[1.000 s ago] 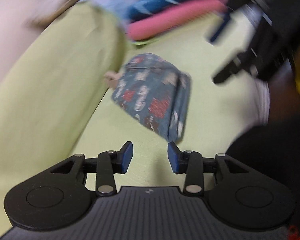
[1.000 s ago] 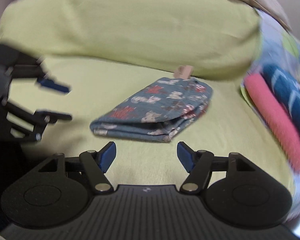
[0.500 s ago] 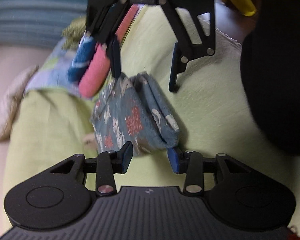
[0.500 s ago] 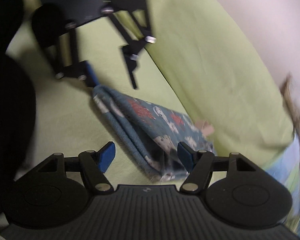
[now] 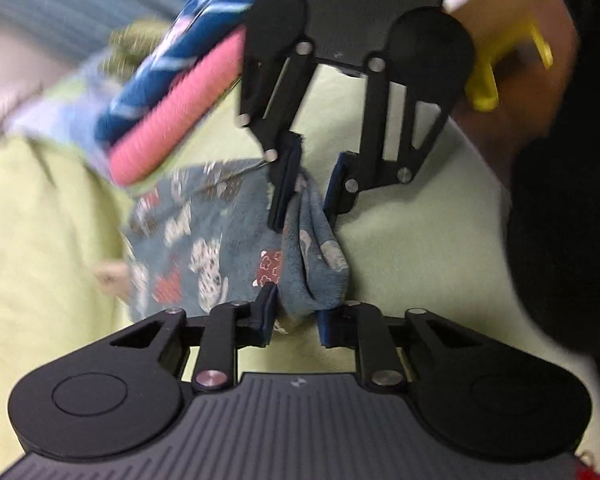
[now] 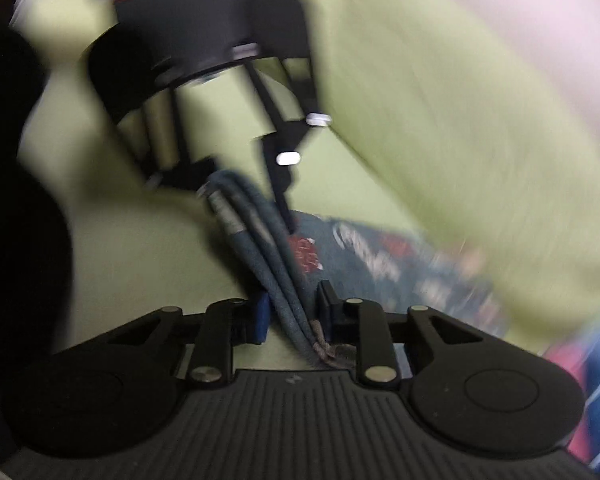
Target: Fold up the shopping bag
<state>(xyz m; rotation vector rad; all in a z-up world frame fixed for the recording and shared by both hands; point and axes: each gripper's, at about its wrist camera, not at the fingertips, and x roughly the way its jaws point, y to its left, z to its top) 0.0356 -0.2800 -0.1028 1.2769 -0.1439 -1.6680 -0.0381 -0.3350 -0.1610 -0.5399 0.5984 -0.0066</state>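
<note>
The folded blue patterned shopping bag lies on the yellow-green sofa seat. My left gripper has closed in around the near end of the bag's layered edge. My right gripper faces me and straddles the far end of the same edge. In the right wrist view the layered edge runs between my right gripper's pads, with the left gripper at its far end. Both views are blurred.
The sofa back cushion rises on the left, and it also shows in the right wrist view. Rolled pink and blue towels lie behind the bag. The person's dark clothing fills the right side.
Both grippers have swung from facing the bag apart to facing each other over it. They have come down onto opposite ends of its folded edge and their jaws have narrowed around it.
</note>
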